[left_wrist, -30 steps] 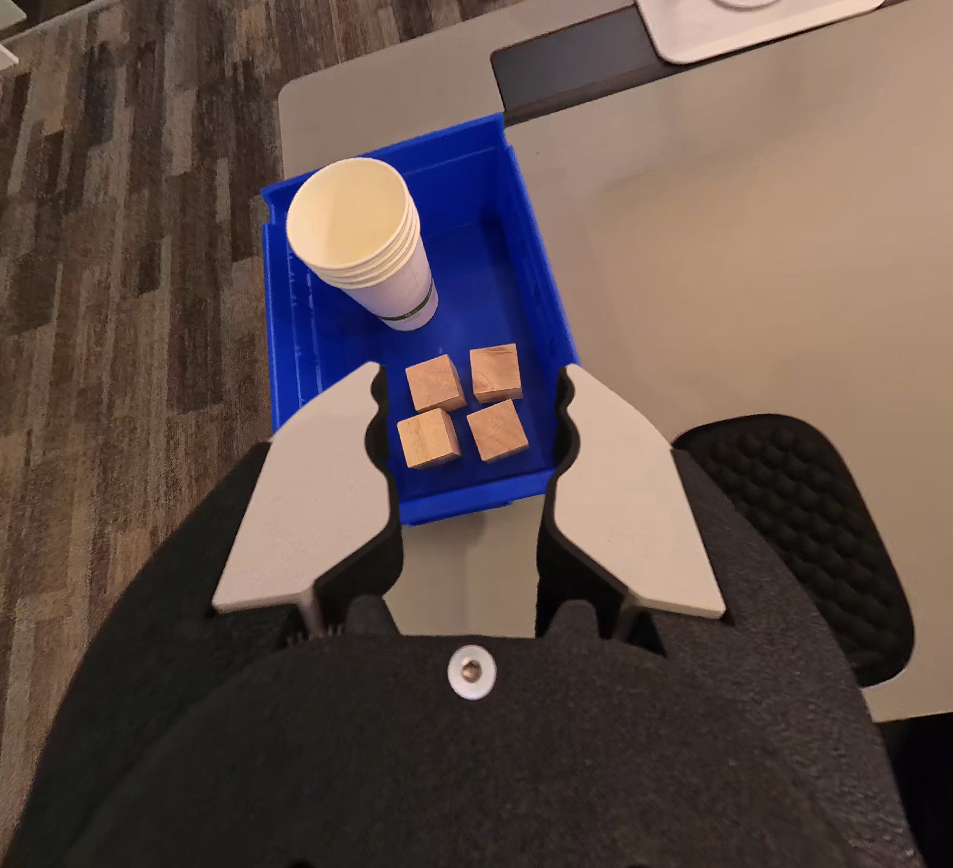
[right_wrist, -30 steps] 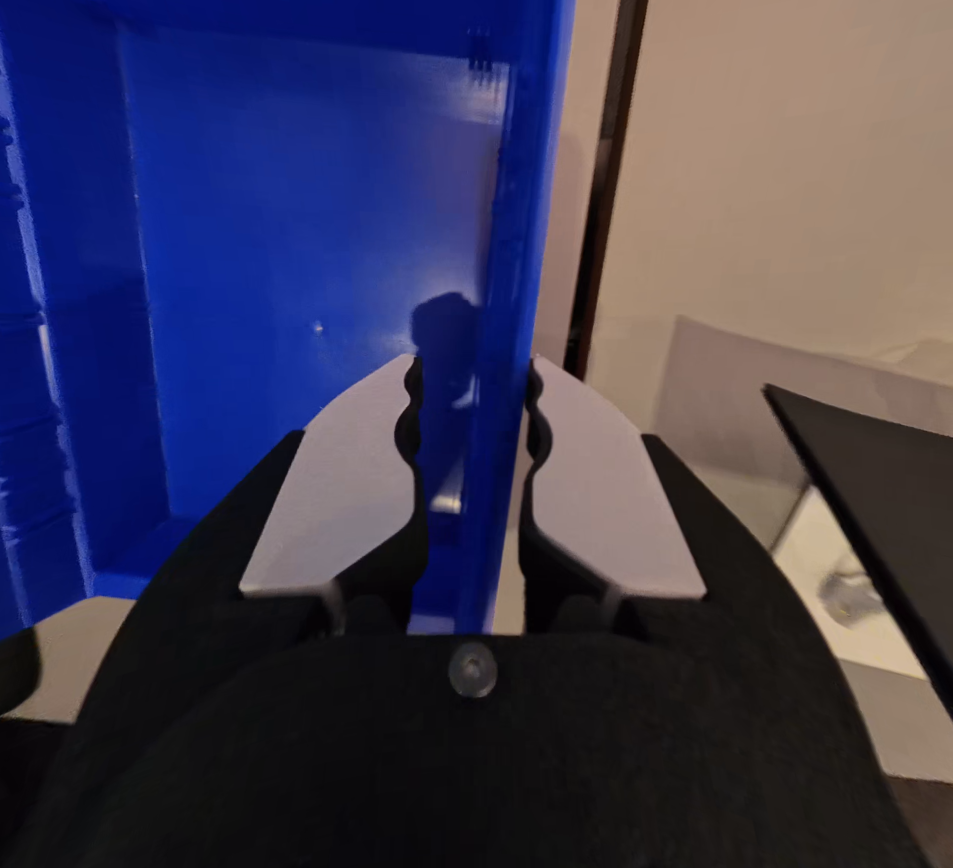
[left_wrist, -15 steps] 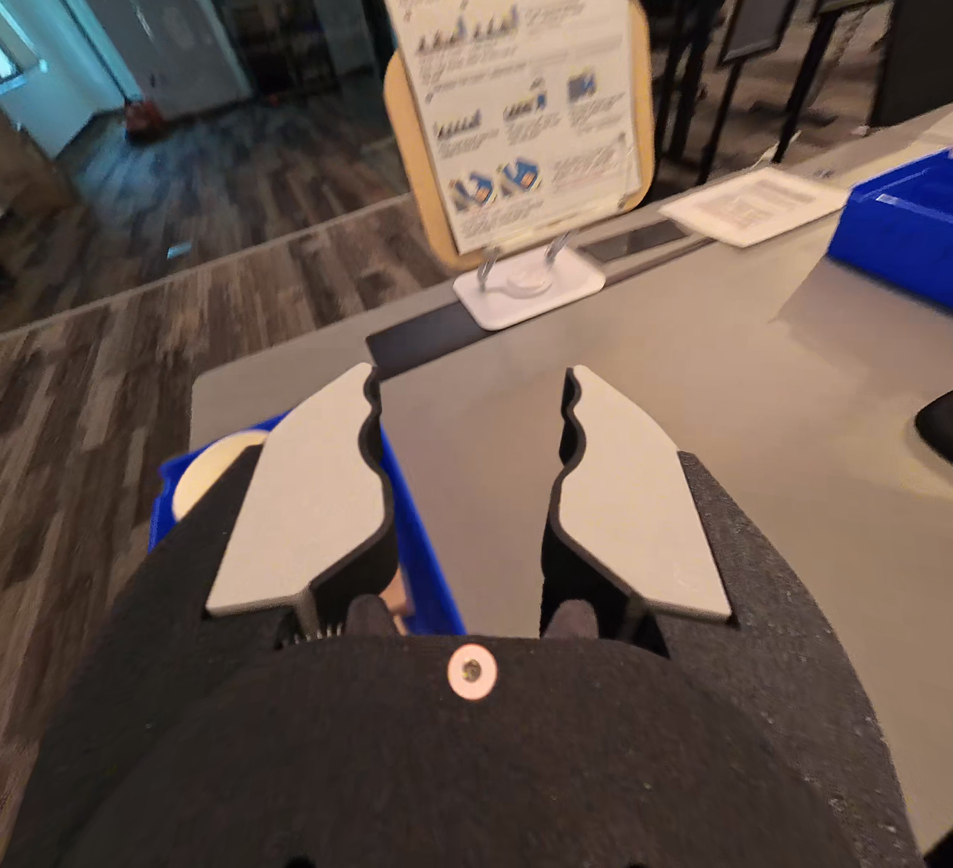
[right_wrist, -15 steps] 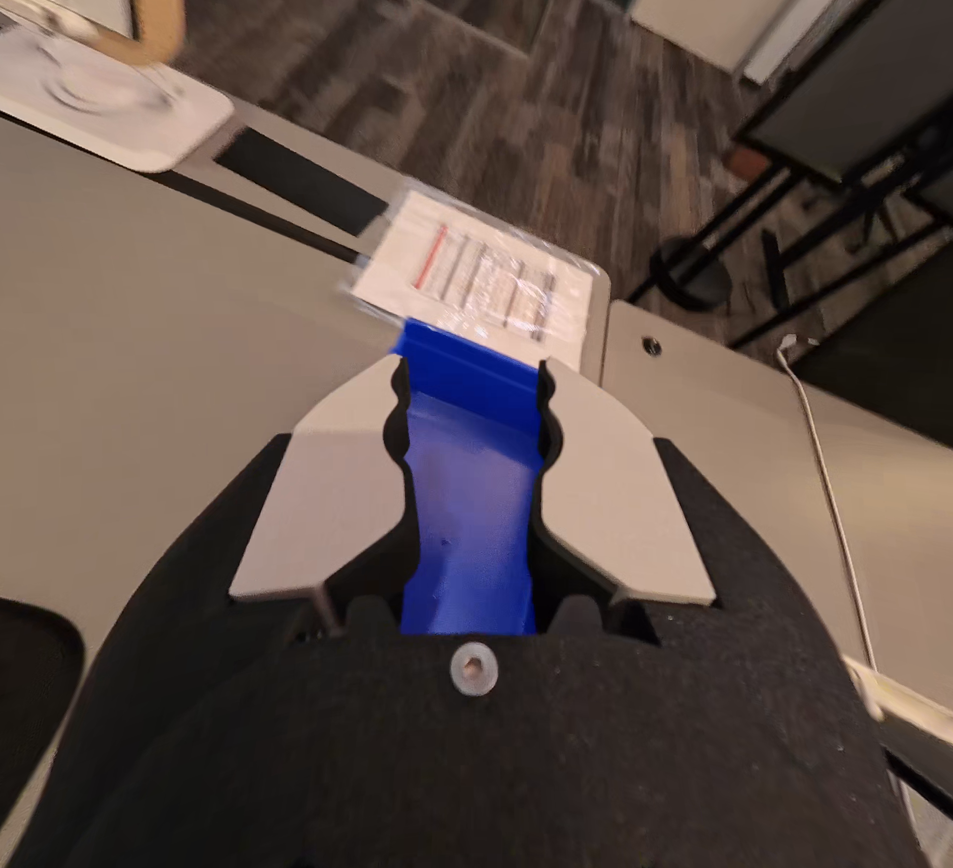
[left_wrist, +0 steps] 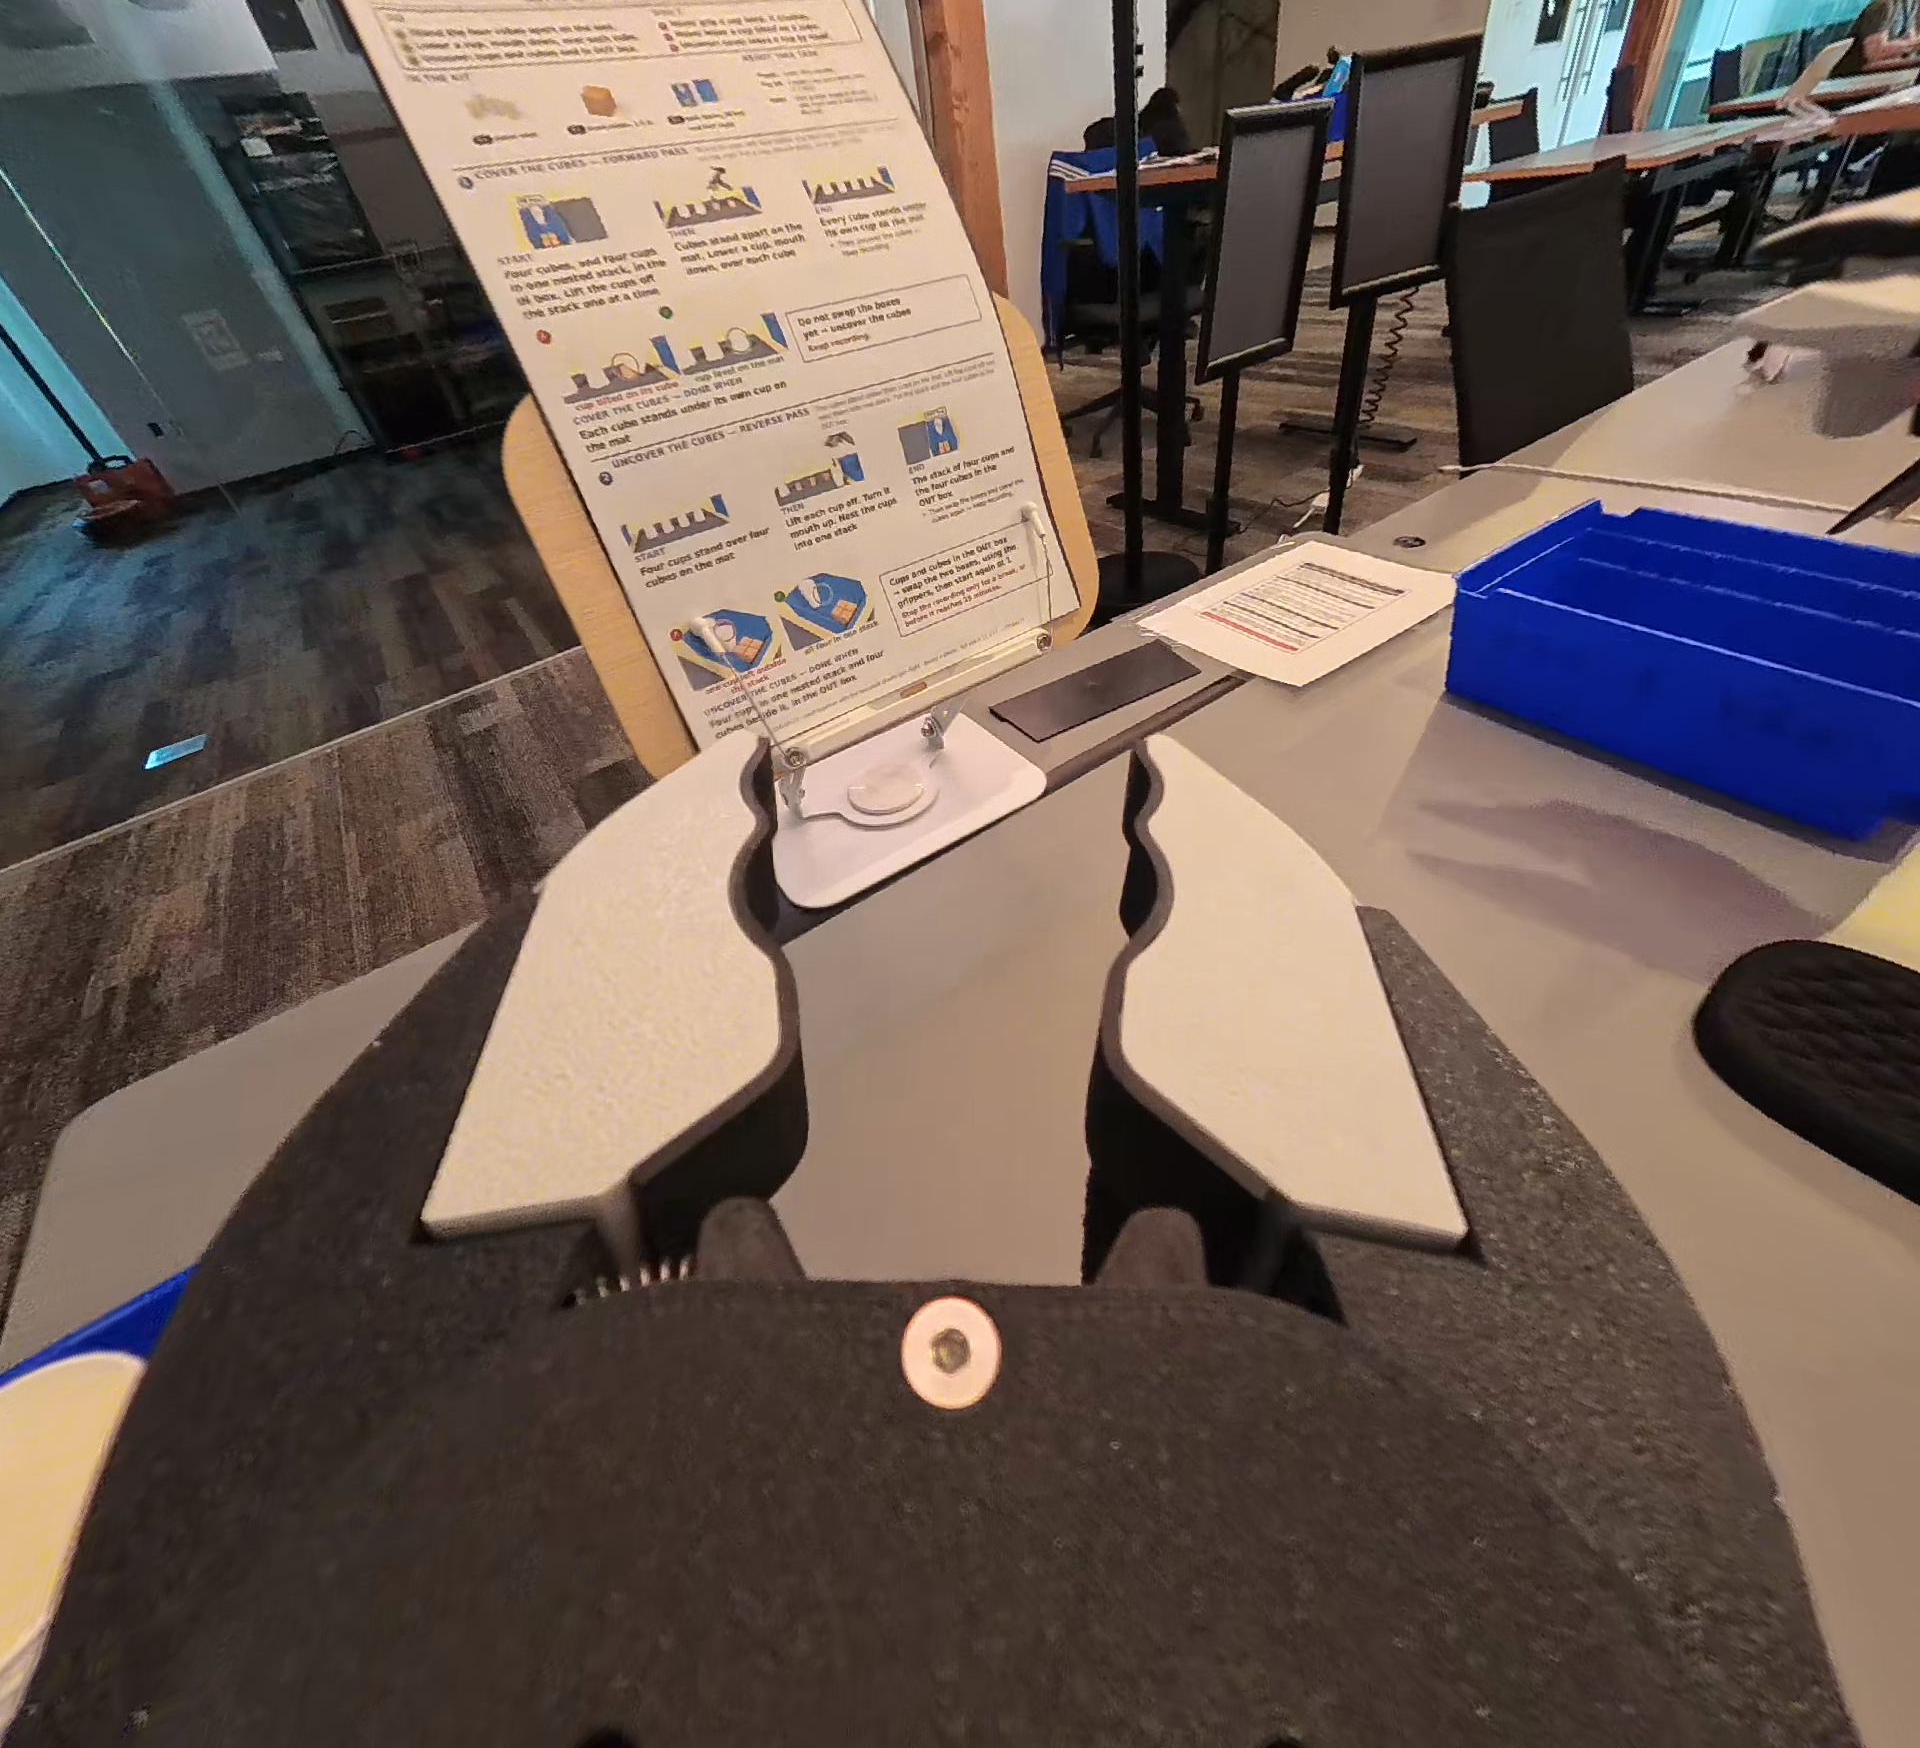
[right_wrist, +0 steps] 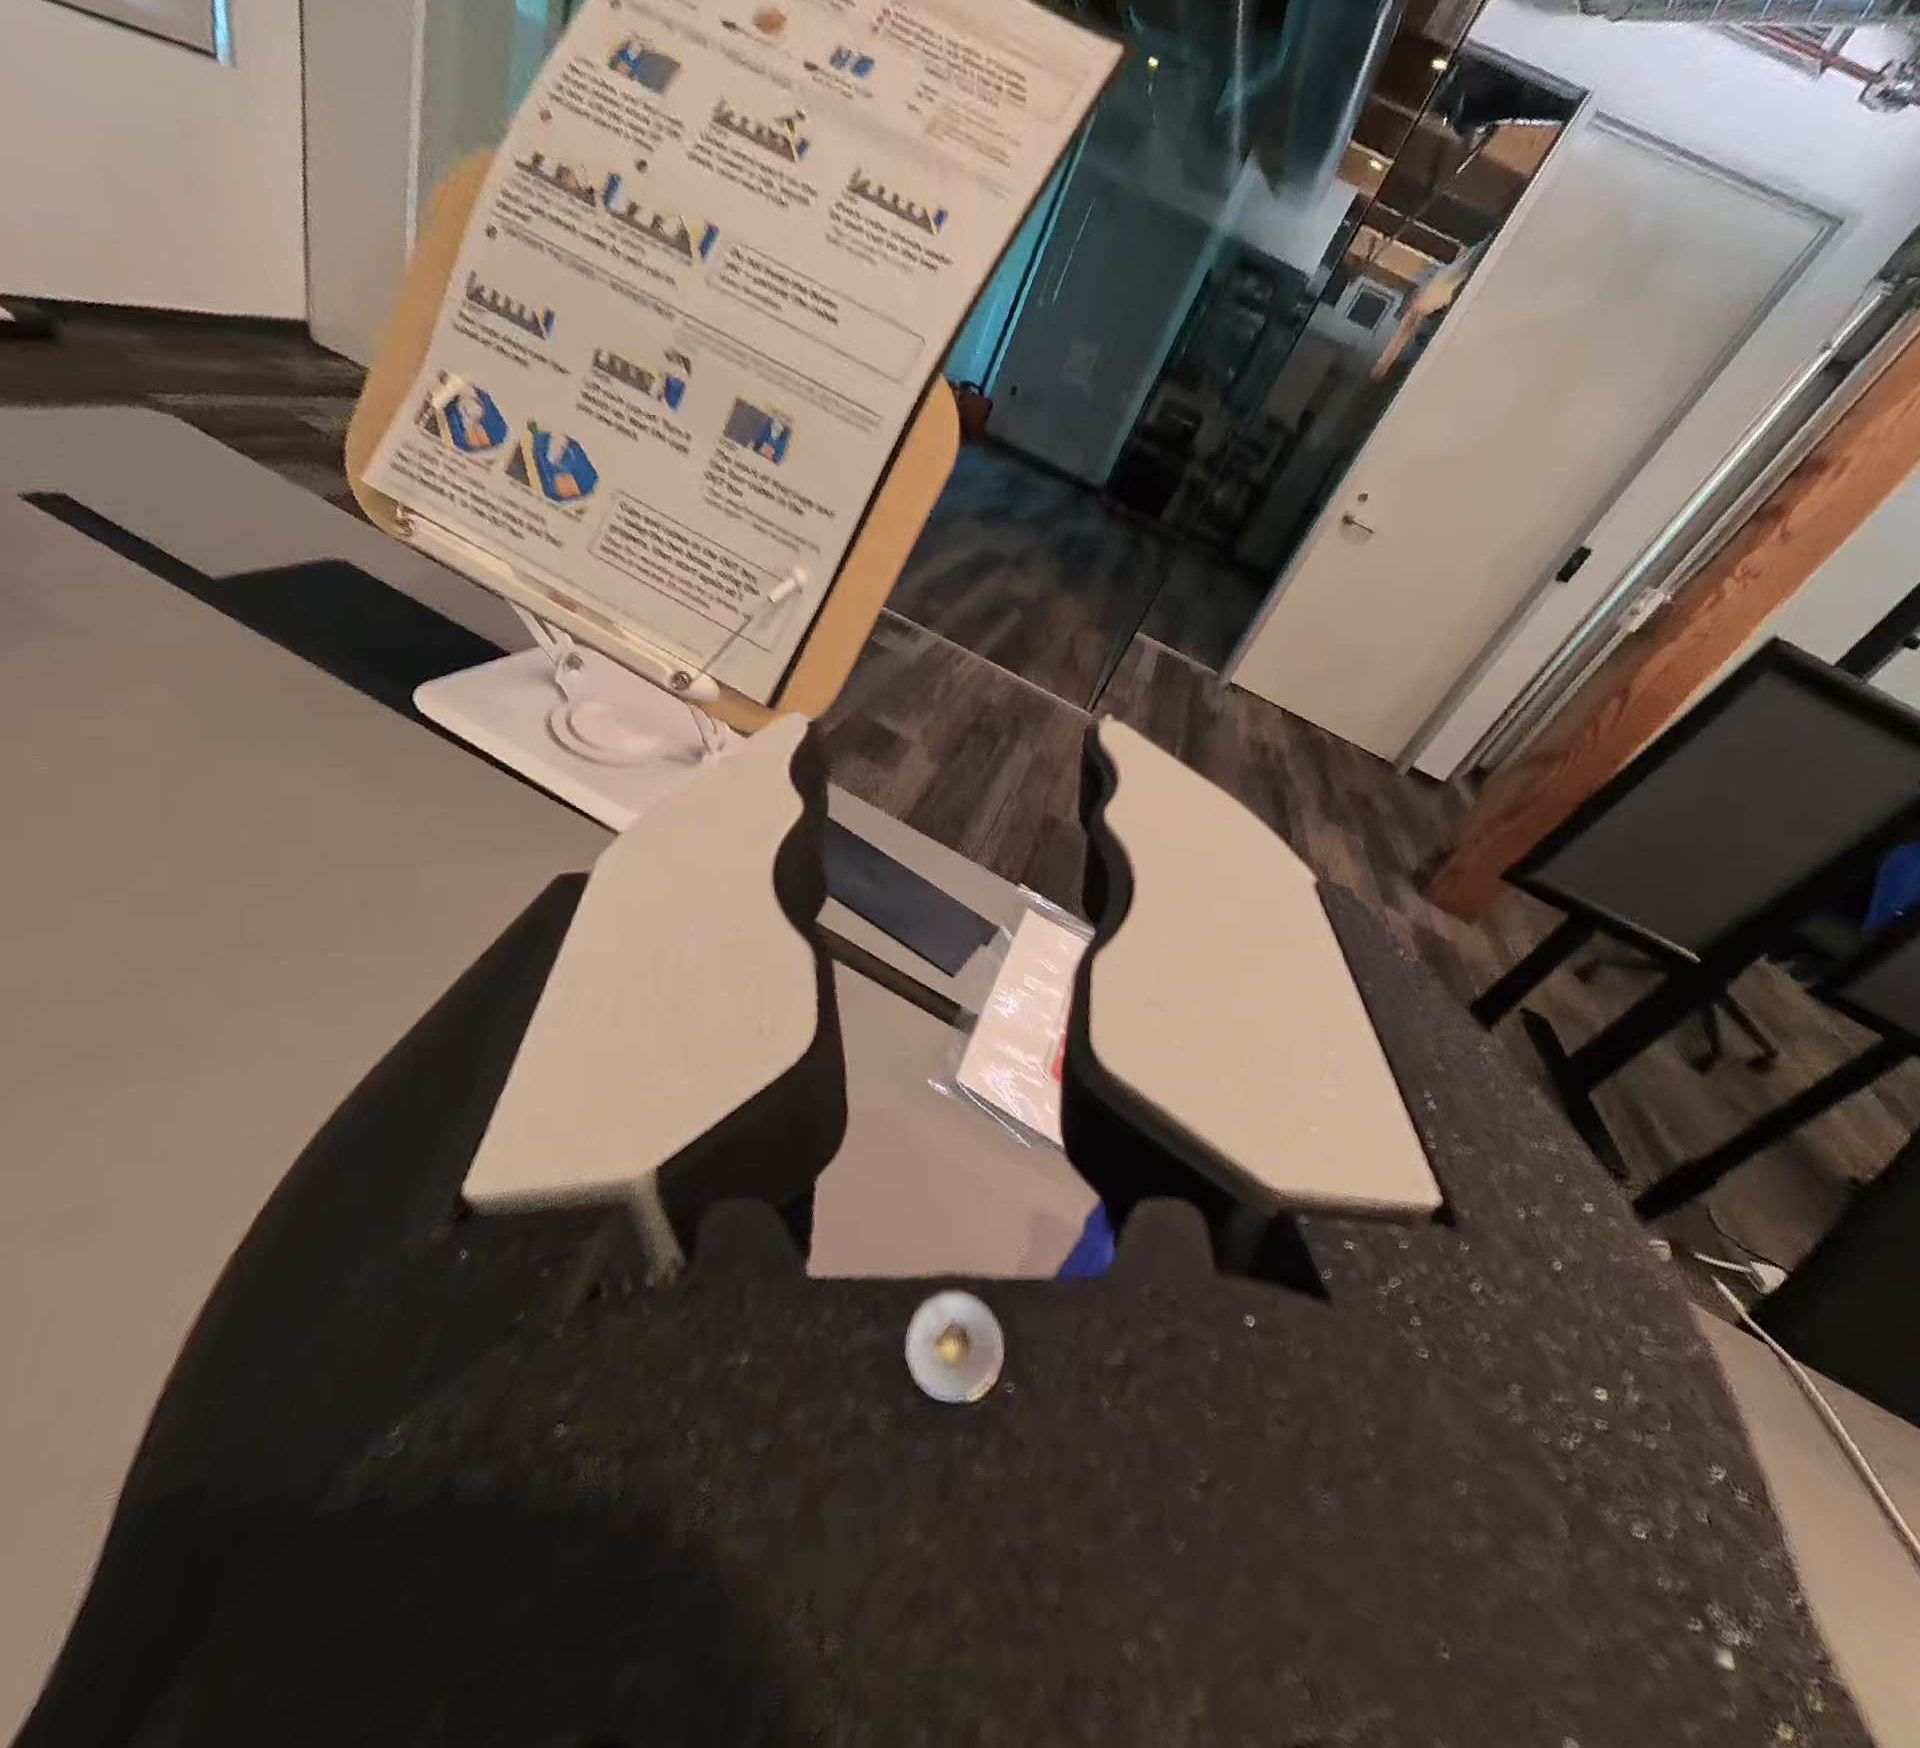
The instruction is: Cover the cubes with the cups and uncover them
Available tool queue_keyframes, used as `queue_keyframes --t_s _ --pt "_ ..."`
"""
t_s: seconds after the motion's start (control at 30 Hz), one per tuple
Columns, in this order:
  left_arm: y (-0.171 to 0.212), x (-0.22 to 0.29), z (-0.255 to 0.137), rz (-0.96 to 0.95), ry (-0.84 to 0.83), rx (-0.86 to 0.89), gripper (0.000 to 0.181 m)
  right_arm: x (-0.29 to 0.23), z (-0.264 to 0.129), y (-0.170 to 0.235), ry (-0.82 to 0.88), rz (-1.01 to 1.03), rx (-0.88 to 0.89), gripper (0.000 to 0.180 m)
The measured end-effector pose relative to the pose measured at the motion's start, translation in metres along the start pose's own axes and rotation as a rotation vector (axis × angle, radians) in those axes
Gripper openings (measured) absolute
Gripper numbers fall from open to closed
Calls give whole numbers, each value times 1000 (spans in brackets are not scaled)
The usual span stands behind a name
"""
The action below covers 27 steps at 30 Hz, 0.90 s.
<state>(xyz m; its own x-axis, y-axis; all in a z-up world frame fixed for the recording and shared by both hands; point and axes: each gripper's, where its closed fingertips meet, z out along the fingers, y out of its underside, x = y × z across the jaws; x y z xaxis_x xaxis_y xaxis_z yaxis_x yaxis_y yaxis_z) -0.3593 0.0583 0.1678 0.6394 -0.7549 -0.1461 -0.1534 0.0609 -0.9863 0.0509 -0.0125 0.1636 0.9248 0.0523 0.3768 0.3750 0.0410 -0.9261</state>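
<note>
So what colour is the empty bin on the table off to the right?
Bright blue bin; it shows best in the left wrist view.

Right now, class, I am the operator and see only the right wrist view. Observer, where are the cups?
Observer: A cream cup rim shows at the bottom-left corner of the left wrist view, beside a blue bin edge.
Operator: Are the left tongs holding anything?
Observer: No, the left tongs are open and empty.
Operator: Is there another bin?
Observer: Yes, a second blue bin sits on the grey table, to the right.
</note>
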Motion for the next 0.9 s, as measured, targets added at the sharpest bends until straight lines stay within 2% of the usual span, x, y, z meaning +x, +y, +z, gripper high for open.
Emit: queue_keyframes --t_s 0.23,0.37,0.47,0.53,0.7,0.9 --pt "-6 26 44 43 28 68 63 -23 13 -30 -29 54 50 48" --pt "-16 38 64 15 63 118 62 -43 28 -41 -85 46 87 65" --pt "-19 42 80 -6 65 147 59 -58 44 -41 -98 40 101 63" --pt "-15 44 90 -6 60 138 58 -67 55 -38 -99 66 99 55" --pt "7 38 112 70 -28 85 56 -69 73 -36 16 113 158 40" --pt "20 20 116 117 -139 65 54 -58 91 -3 161 146 43 41"
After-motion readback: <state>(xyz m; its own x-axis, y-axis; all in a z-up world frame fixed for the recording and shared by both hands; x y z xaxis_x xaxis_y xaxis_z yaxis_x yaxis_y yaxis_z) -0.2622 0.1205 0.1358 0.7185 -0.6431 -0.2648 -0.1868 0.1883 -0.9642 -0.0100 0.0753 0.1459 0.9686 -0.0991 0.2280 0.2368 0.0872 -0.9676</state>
